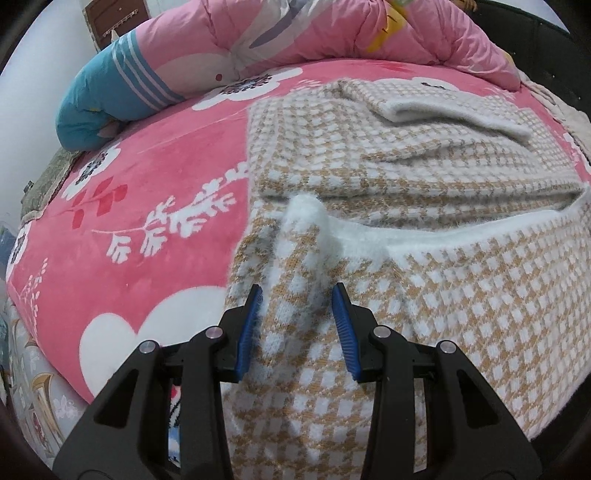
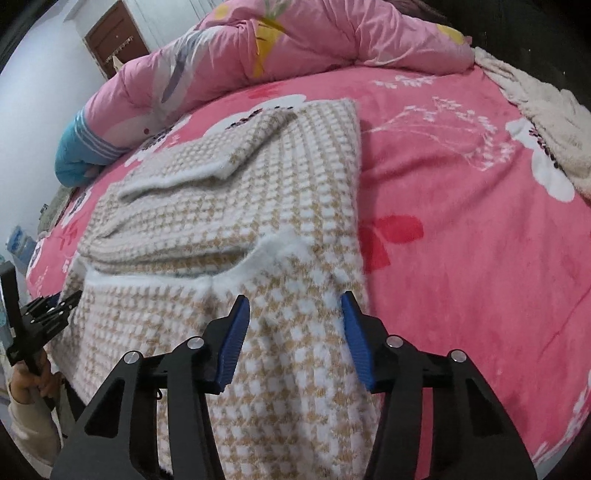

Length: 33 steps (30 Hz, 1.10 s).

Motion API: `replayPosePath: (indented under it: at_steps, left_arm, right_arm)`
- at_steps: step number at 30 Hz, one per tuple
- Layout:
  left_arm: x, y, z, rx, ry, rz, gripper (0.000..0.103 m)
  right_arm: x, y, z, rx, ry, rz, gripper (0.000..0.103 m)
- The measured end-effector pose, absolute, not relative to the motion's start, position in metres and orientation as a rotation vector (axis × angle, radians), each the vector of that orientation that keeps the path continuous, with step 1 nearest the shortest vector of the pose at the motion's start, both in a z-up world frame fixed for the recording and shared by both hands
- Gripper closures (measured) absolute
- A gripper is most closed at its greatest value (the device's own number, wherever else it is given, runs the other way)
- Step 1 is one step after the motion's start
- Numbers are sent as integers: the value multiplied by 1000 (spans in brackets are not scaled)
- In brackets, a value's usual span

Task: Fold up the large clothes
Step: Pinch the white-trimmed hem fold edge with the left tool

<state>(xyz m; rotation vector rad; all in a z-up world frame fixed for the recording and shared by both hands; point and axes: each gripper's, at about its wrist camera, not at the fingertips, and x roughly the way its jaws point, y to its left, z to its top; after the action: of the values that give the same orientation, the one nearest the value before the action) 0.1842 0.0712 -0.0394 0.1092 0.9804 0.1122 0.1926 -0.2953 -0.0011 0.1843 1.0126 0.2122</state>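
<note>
A tan-and-white checked knit sweater (image 1: 424, 162) lies on the pink bed, sleeves folded across its body; it also shows in the right wrist view (image 2: 280, 184). Its near edge with white fuzzy trim hangs over the bed's front. My left gripper (image 1: 297, 295) is open, its blue pads astride a raised ridge of the sweater's near left part. My right gripper (image 2: 295, 302) is open, its pads astride the sweater's near right edge. The left gripper also shows at the far left of the right wrist view (image 2: 55, 306), held by a hand.
The sweater lies on a pink floral blanket (image 1: 147, 177) (image 2: 461, 221). A rolled pink quilt (image 1: 295, 33) (image 2: 295, 40) lies along the far side, with a blue striped pillow (image 1: 107, 96) at its left. A cream fleece (image 2: 546, 122) lies at the far right.
</note>
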Motion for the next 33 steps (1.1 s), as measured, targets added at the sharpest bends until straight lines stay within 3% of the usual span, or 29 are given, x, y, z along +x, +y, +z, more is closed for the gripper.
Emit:
replayPosePath:
  at_steps: [33]
  left_arm:
    - [186,73,-40,79,982,103,64]
  right_arm:
    - [188,-282,-4,106,1122,240,61]
